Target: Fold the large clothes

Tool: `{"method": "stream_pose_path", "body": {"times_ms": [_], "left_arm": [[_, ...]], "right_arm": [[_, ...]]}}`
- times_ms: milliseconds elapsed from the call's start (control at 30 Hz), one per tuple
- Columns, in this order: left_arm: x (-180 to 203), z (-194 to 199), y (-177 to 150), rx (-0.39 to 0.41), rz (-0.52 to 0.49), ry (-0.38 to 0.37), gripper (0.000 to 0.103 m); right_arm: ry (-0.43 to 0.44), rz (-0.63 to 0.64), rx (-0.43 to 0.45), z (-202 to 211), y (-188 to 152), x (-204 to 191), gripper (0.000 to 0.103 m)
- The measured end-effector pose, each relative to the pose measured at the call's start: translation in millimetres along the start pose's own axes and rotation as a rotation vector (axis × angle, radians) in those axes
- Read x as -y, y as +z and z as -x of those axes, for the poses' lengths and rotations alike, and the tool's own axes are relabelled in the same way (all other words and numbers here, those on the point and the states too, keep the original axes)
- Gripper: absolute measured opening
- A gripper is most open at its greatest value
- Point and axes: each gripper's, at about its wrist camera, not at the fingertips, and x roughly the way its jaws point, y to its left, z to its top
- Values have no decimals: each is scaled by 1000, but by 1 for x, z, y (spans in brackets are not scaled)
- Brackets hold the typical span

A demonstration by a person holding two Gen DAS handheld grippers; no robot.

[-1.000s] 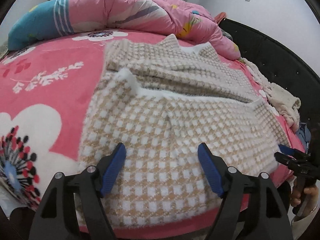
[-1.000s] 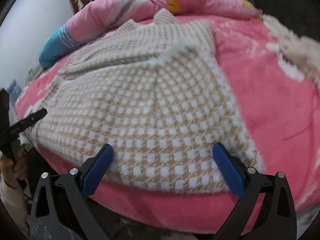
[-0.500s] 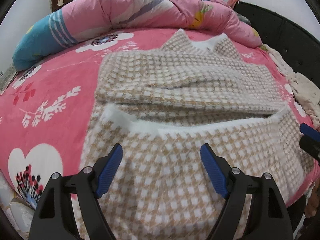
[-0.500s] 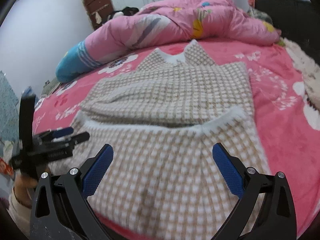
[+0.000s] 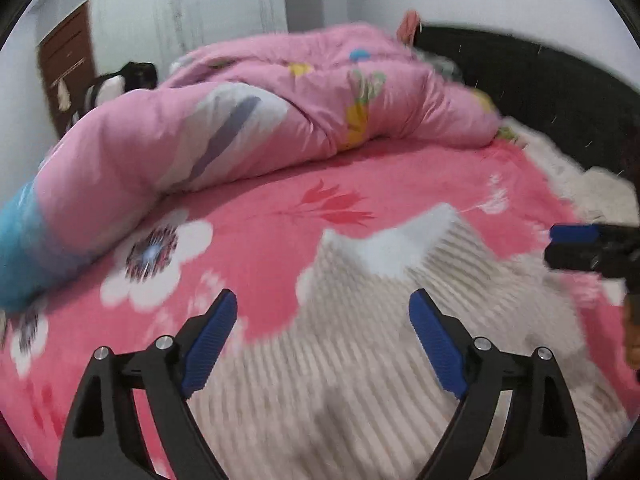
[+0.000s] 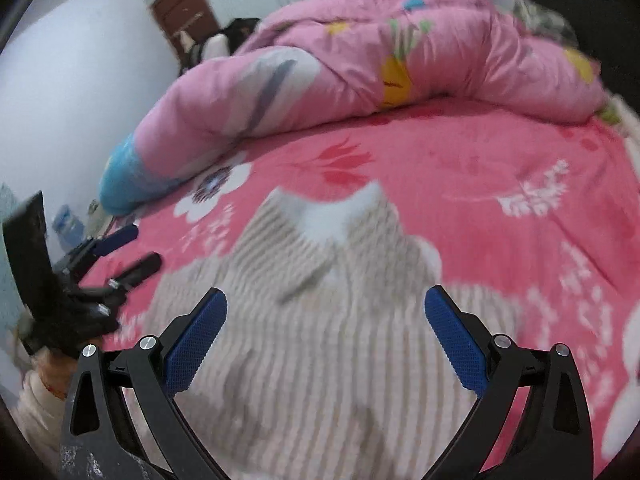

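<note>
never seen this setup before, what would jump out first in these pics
The pink floral bedsheet fills both views, with a beige-and-white checked sweater spread on it just ahead of the grippers, its white collar pointing away. Behind it a bulky pink quilt is heaped along the far side of the bed. The left gripper and right gripper frame the sweater, blue pads wide apart, the left opening, nothing between them.

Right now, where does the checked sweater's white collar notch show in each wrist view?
Left wrist: the collar notch sits right of centre, above the left gripper.
Right wrist: the collar notch sits at centre, above the right gripper.
Shared landmark: the pink quilt behind it.
</note>
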Motion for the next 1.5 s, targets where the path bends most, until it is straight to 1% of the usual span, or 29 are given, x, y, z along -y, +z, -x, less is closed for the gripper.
{"method": "stream_pose_path", "body": {"times_ms": [33, 67, 100, 167, 200, 233, 267, 300, 333, 367, 400, 433, 467, 533, 600, 767, 800, 867, 933, 1033, 1067, 1100, 1133, 1167, 1233, 1300, 1367, 1433, 1500], "left_arm": [[0, -20, 8, -27, 6, 6, 86], [-2, -43, 16, -62, 27, 7, 86], [-4, -60, 21, -89, 49, 3, 86], [-11, -93, 27, -137, 114, -23, 86], [-15, -108, 29, -161, 149, -36, 83], [-18, -117, 29, -175, 170, -50, 78], [-21, -127, 28, -193, 196, -67, 75], [-22, -134, 27, -205, 214, -76, 66], [-25, -143, 24, -223, 237, -98, 55], [-25, -147, 22, -235, 249, -114, 49], [-24, -150, 20, -239, 260, -139, 34], [-23, -148, 18, -236, 261, -159, 22], [-21, -146, 17, -231, 251, -161, 20], [-13, -131, 18, -188, 204, -140, 13], [-8, -113, 19, -158, 175, -141, 12], [5, -38, 10, -62, 74, -178, 10], [9, -19, 2, -42, 36, -181, 10], [16, 5, -13, -18, -24, -187, 10], [27, 25, -37, -2, -102, -179, 10], [42, 29, -74, -20, -193, -157, 10], [45, 25, -85, -33, -205, -154, 10], [47, 22, -96, -44, -208, -155, 10], [47, 19, -102, -45, -203, -159, 10], [46, 15, -104, -42, -196, -164, 10], [40, 13, -108, -34, -157, -191, 11], [33, 10, -107, -34, -121, -217, 13], [31, 11, -107, -34, -109, -228, 14], [27, 16, -110, -36, -97, -235, 17], [18, 22, -116, -56, -83, -247, 18]], "right_arm": [[15, -34, -22, -17, 13, 9, 94], [17, -51, -34, -26, 18, 14, 93], [11, -75, -56, -44, 27, 21, 89], [4, -111, -85, -66, 34, 33, 82], [6, -132, -98, -77, 36, 38, 76], [11, -150, -108, -86, 37, 43, 71], [14, -156, -115, -90, 37, 45, 67], [15, -158, -122, -94, 38, 47, 58], [15, -156, -123, -96, 38, 48, 47], [25, -148, -119, -97, 38, 49, 39], [26, -138, -111, -95, 38, 48, 29], [15, -115, -96, -89, 36, 44, 18], [19, -97, -86, -84, 35, 41, 17], [40, -52, -78, -69, 28, 32, 12], [42, -2, -77, -56, 20, 22, 11], [27, 138, -64, -11, -15, -3, 11], [19, 165, -62, -2, -25, -6, 11], [-1, 219, -64, 9, -44, -9, 11], [-29, 259, -101, 13, -67, -8, 14], [-74, 272, -168, 15, -91, -4, 21], [-81, 275, -166, 21, -94, -4, 24], [-81, 278, -153, 30, -96, -6, 31], [-64, 295, -118, 46, -95, -12, 36], [-50, 315, -86, 56, -93, -18, 37], [-35, 376, -5, 70, -85, -38, 46], [-21, 403, 15, 59, -68, -57, 47], [10, 386, -8, 31, -53, -66, 47], [40, 346, -69, -7, -47, -70, 46], [36, 334, -171, -52, -57, -68, 40]]}}
